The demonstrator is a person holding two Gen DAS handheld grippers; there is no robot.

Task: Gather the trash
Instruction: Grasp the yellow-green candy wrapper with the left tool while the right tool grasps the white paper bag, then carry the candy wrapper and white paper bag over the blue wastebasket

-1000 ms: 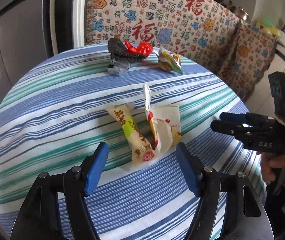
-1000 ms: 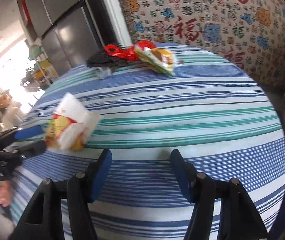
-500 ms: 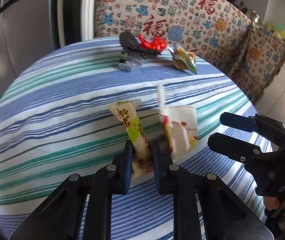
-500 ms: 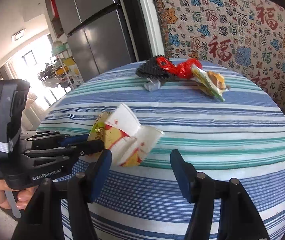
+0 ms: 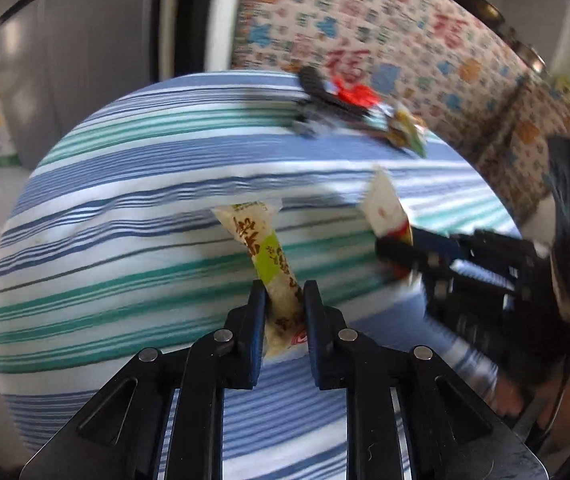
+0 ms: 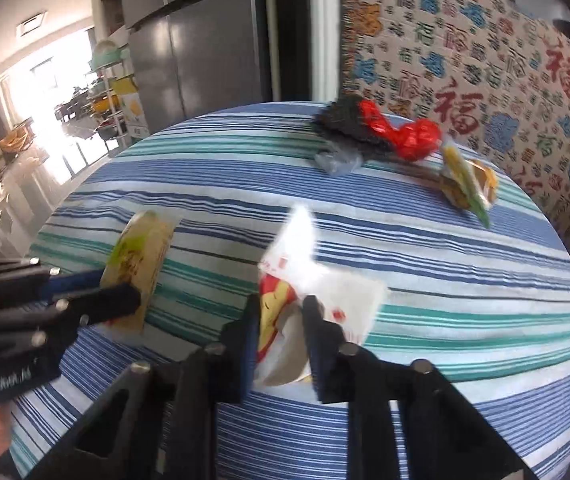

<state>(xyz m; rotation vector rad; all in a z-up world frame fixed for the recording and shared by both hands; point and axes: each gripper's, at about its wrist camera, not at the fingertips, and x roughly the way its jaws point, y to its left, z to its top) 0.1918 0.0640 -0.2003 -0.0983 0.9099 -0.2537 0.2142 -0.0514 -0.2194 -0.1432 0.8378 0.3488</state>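
My left gripper (image 5: 283,300) is shut on a cream and green snack wrapper (image 5: 265,248) and holds it over the striped tablecloth (image 5: 125,208). The wrapper also shows in the right wrist view (image 6: 141,264), pinched in the left gripper (image 6: 125,300). My right gripper (image 6: 279,316) is shut on a white and red paper wrapper (image 6: 325,292). In the left wrist view that wrapper (image 5: 385,208) sticks up from the right gripper (image 5: 397,252).
At the far side of the round table lie a black net bag (image 6: 345,120), a red plastic scrap (image 6: 409,136), a clear plastic scrap (image 6: 337,160) and a yellow-green snack packet (image 6: 469,188). A patterned cloth (image 6: 485,60) hangs behind. A grey fridge (image 6: 197,40) stands at the left.
My left gripper closed on the cream and green wrapper. My right gripper moved in from the right and closed on the white and red wrapper. The two wrappers have come apart.
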